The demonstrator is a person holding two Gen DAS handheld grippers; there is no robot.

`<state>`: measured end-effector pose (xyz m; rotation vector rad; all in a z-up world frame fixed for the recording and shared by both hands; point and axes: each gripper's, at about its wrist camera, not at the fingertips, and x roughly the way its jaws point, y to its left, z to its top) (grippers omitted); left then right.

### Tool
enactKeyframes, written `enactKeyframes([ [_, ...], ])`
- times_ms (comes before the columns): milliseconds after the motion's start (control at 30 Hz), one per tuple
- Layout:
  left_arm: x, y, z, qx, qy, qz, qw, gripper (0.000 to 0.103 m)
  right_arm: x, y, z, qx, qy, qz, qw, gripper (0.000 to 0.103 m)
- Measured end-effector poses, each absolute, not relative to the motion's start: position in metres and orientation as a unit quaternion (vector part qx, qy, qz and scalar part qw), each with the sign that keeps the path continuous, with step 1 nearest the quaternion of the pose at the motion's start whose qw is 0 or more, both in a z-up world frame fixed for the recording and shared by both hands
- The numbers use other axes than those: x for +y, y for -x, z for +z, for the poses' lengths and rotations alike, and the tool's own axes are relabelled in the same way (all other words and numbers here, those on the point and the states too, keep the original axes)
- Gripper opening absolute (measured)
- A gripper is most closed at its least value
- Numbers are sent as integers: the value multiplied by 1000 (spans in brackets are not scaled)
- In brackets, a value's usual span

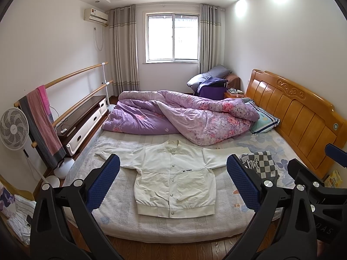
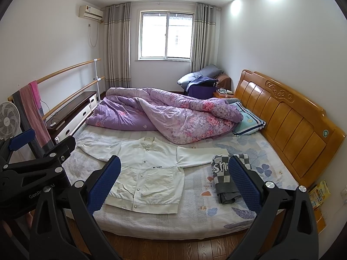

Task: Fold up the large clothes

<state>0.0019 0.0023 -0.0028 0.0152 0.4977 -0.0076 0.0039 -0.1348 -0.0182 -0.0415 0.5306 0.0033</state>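
A white jacket lies flat and face-up on the bed, buttoned, both sleeves spread wide — nothing on it folded yet, so I judge the task is at its very start. I stand at the bed's near edge with my left tongs held above the floor short of the mattress, jaws spread wide and holding nothing. My right tongs are the same: wide open, empty, clear of the cloth.

The next move, as I read it, calls for bringing each tong down to a sleeve cuff or shoulder, pinching a single layer, and carrying the sleeves in across the chest before doubling the hem up to the collar. The right sleeve's end touches or slips under a checkered cloth already bundled beside the jacket — I cannot tell which — so that cuff may need freeing first.

No baskets or bins show in either view; a purple quilt is heaped across the far half of the bed, well apart from the jacket.
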Motion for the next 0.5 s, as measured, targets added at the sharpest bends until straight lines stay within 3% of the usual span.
enactKeyframes([
  [500,3,-3,-3,248,-8,-5,969,98,-133,-6,-19,264,20,1,964,96],
])
